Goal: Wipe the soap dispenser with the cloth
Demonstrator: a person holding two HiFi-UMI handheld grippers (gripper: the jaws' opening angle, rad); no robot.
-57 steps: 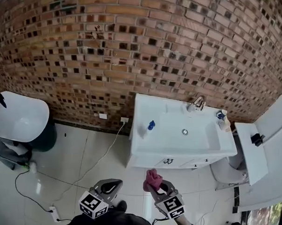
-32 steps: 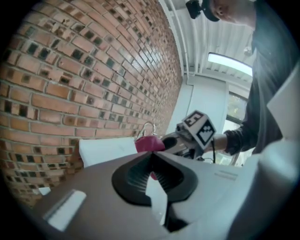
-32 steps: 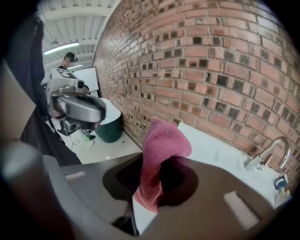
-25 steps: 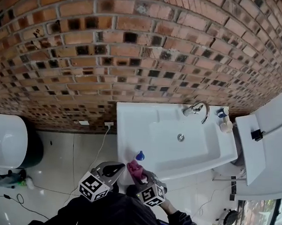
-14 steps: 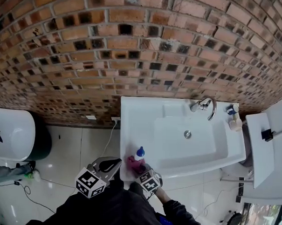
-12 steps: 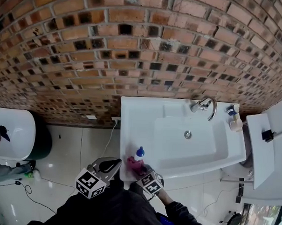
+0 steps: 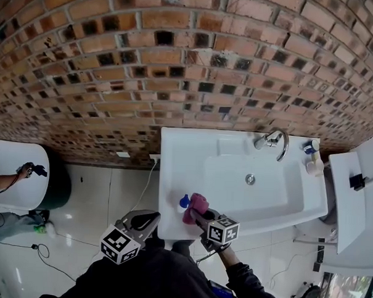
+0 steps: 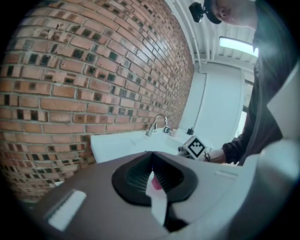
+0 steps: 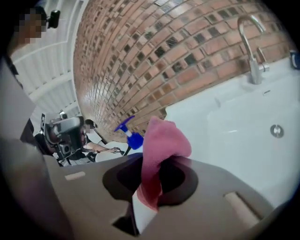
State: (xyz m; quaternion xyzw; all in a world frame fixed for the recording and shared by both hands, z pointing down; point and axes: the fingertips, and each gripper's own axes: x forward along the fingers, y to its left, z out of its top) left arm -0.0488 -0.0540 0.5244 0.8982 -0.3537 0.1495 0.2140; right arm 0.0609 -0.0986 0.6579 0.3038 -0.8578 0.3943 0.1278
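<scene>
The soap dispenser (image 7: 183, 202), white with a blue pump, stands at the front left corner of the white basin (image 7: 236, 150). My right gripper (image 7: 200, 215) is shut on the pink cloth (image 7: 195, 207), which sits right beside the pump and may touch it. In the right gripper view the cloth (image 9: 161, 145) bulges out of the jaws of the right gripper (image 9: 154, 176), with the blue pump (image 9: 129, 134) just behind it on the left. My left gripper (image 7: 152, 220) hangs shut and empty left of the basin's front. Nothing is held in the left gripper (image 8: 152, 165) in its own view either.
A chrome faucet (image 7: 274, 140) and a small bottle (image 7: 313, 159) stand at the basin's back right. A white cabinet top (image 7: 347, 205) lies to the right. At far left are a white fixture (image 7: 16, 162) and another person's hand (image 7: 26, 169). A cable (image 7: 140, 196) trails over the floor tiles.
My right gripper has swung with the cloth from below and left of the dispenser to its right side and has rolled. The left gripper has stayed in place.
</scene>
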